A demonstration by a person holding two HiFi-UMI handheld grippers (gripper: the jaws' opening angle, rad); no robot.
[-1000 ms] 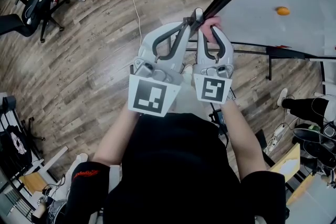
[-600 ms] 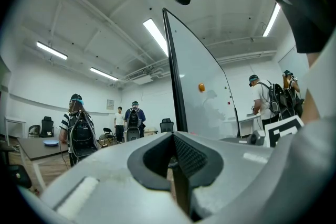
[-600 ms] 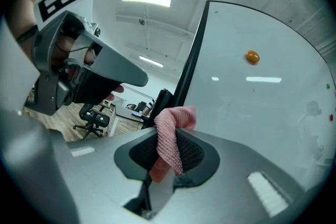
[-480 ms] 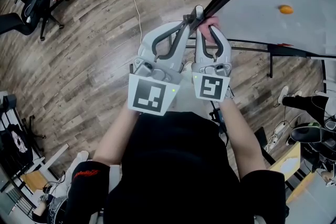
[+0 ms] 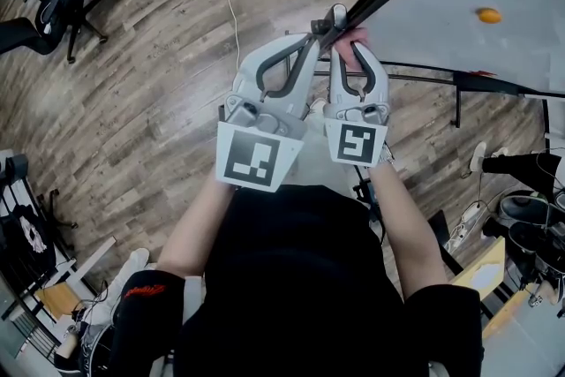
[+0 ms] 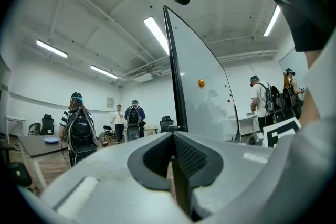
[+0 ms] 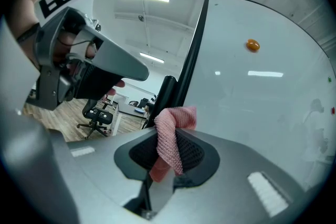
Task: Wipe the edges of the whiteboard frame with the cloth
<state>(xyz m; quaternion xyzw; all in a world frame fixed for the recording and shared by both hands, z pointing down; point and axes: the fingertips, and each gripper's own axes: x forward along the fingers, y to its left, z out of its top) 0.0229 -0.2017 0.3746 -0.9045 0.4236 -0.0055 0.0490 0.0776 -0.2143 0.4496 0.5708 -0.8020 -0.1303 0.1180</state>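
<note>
Wood floor (image 5: 150,93), upright whiteboard frame (image 6: 176,76), cloth (image 7: 170,139)

A black office chair (image 5: 55,3) stands on the wooden floor (image 5: 132,137) at the head view's upper left, with a white cable (image 5: 229,4) near top centre. At the left gripper view's lower left, a person wearing a backpack (image 6: 80,131) stands beneath ceiling strip lights (image 6: 156,34).

Pink knit cloth (image 7: 170,139) beside black whiteboard frame (image 7: 190,60)
</note>
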